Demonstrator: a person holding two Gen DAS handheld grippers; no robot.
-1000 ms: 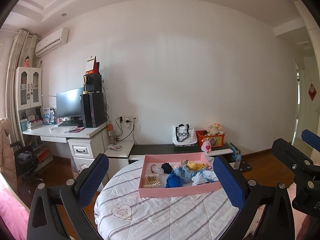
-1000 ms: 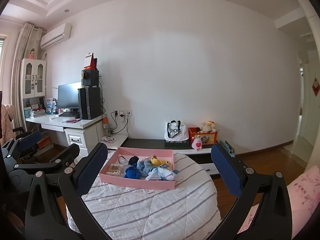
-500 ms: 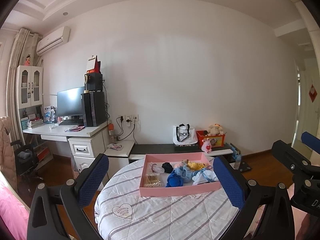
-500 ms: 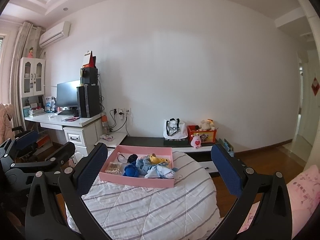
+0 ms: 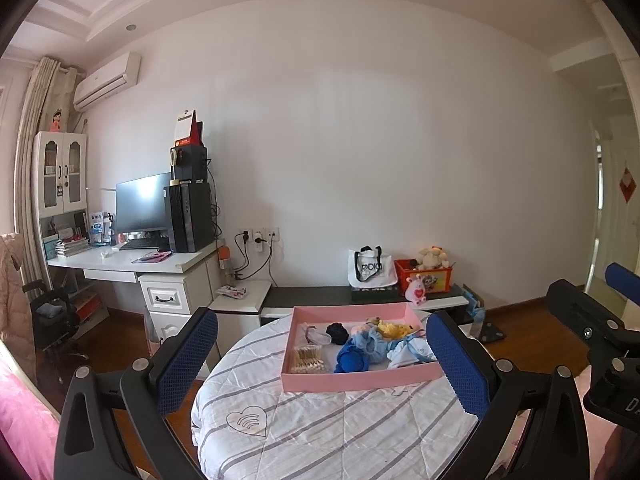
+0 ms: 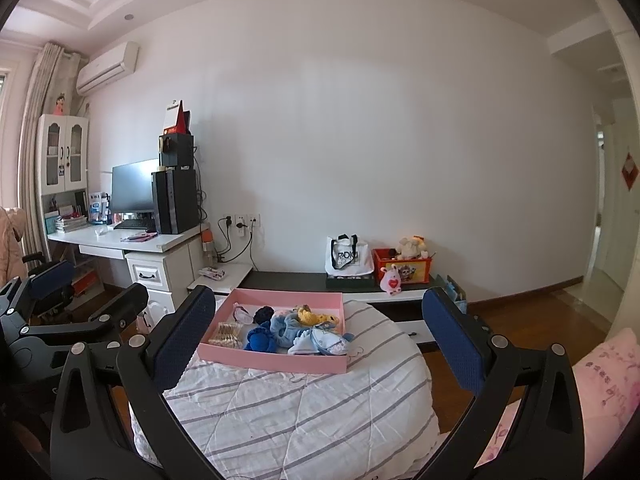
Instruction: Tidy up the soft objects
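A pink tray (image 5: 362, 381) sits on the round counter (image 5: 320, 432) under a white striped quilt. In it lie soft items: a dark blue crocheted ball (image 5: 353, 361), a light blue plush piece (image 5: 370, 343), a yellow toy (image 5: 394, 328), a navy pom (image 5: 337, 332), and what may be cotton swabs (image 5: 306, 357). The left gripper (image 5: 322, 364) and right gripper (image 6: 318, 346) hang before the tray, fingers spread wide and empty.

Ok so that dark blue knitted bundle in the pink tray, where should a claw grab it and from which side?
Grip the dark blue knitted bundle across its rounded bulk, coming down from above. It lies low in the shallow pink tray near the front wall, with light blue cloth pressed against its right, so a side approach looks blocked. Both claws are open and well back from it.
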